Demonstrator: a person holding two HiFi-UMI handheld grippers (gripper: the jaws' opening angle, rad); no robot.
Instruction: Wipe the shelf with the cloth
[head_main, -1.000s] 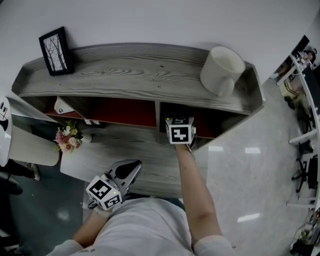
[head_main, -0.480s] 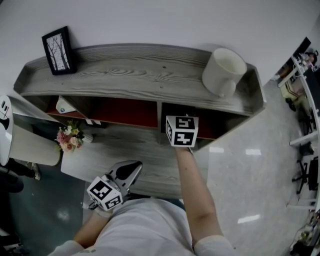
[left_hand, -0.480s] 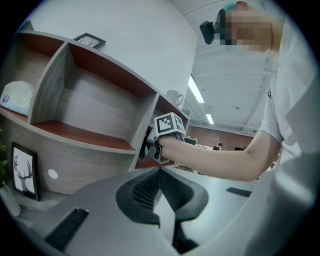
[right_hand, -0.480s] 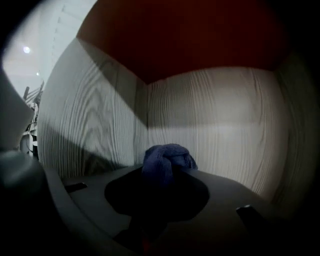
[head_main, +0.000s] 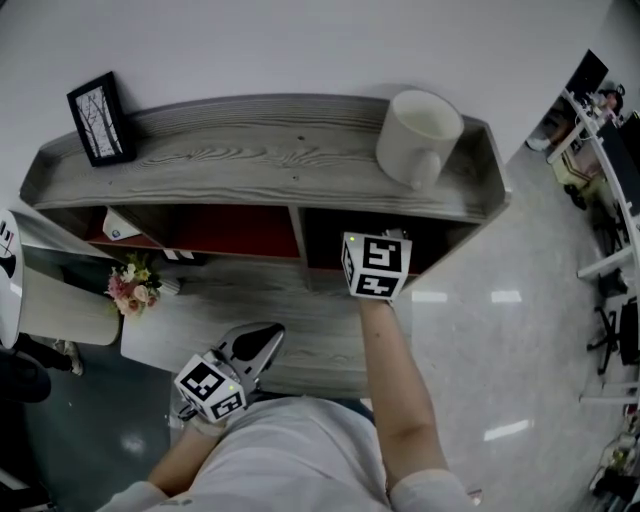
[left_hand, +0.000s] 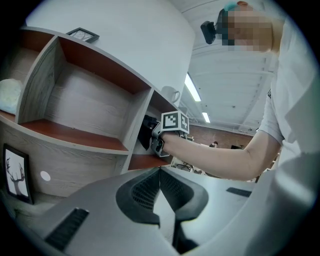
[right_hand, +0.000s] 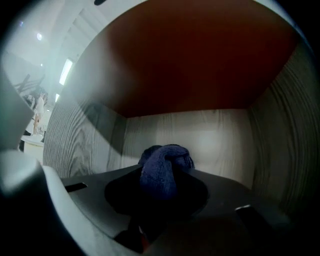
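The right gripper (head_main: 377, 266) reaches into the right-hand compartment of the grey wood-grain shelf (head_main: 250, 155), its marker cube just outside the opening. Its jaws pinch a bunched dark blue cloth (right_hand: 163, 172), which sits inside that compartment, in front of the grey back panel and under the red-brown ceiling; whether the cloth touches a surface I cannot tell. The left gripper (head_main: 250, 352) hangs low near the person's waist, well apart from the shelf, jaws pressed together on nothing. On the shelf top stand a white mug (head_main: 418, 135) at the right end and a framed picture (head_main: 95, 120) at the left.
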